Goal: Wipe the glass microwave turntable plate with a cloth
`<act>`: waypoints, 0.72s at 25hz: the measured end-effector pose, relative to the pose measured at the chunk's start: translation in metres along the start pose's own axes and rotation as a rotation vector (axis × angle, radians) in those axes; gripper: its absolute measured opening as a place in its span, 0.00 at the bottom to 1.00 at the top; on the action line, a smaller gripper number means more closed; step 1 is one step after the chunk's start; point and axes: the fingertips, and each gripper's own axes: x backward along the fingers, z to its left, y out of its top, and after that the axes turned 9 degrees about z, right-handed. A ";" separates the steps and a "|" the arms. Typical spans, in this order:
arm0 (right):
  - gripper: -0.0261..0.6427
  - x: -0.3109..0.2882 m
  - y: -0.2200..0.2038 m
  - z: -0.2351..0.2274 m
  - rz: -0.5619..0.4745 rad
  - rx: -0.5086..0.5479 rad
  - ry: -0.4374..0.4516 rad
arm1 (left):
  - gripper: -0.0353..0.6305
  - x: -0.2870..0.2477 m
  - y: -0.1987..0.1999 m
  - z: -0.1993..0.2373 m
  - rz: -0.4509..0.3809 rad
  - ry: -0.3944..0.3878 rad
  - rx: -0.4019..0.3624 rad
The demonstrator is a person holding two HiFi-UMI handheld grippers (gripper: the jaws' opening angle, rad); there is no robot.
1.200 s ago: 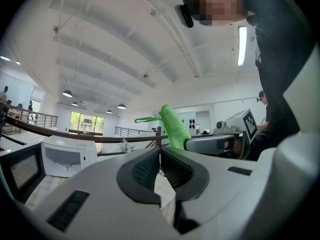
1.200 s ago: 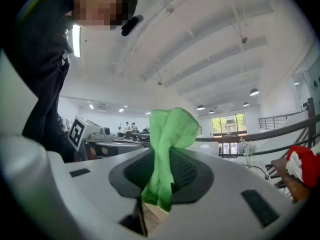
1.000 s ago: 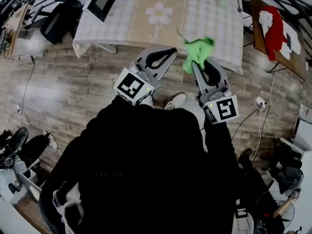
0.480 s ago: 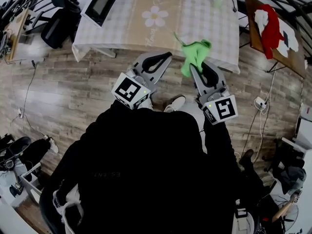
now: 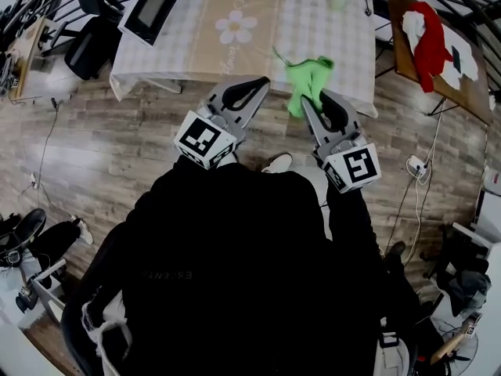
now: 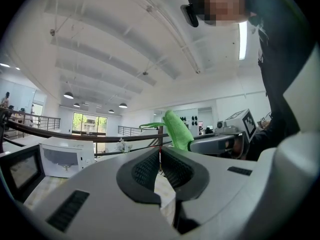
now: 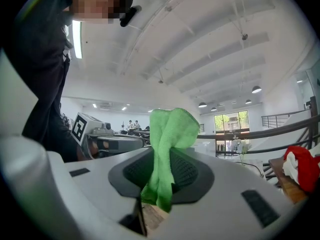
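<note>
The green cloth (image 5: pixel 308 81), bunched above the bench's (image 5: pixel 337 30) near edge, is pinched in the right gripper's (image 5: pixel 312 104) jaws, while the left gripper (image 5: pixel 258 82) just beside it has jaws pressed together on nothing, a microwave (image 5: pixel 149 6) at the bench's left end.

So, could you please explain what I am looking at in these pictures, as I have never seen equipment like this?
Certainly. There is no robot here: a person dressed in black holds a grey two-jaw gripper in each hand. The overhead picture comes from a camera on the person's head, looking steeply down. The other two come from cameras riding on each gripper, looking along its jaws. The left gripper is shut and empty. The right gripper is shut on a bright green cloth. Ahead stands a table with a checked tablecloth, and a white microwave oven sits on it. The glass turntable plate is not in view.
</note>
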 end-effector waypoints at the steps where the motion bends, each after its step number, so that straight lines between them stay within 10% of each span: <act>1: 0.20 0.001 -0.002 -0.003 0.002 0.001 0.007 | 0.09 -0.003 0.001 0.000 0.001 0.009 0.001; 18: 0.20 -0.065 -0.012 -0.064 0.054 -0.024 0.046 | 0.09 -0.059 -0.019 0.058 0.025 0.049 0.060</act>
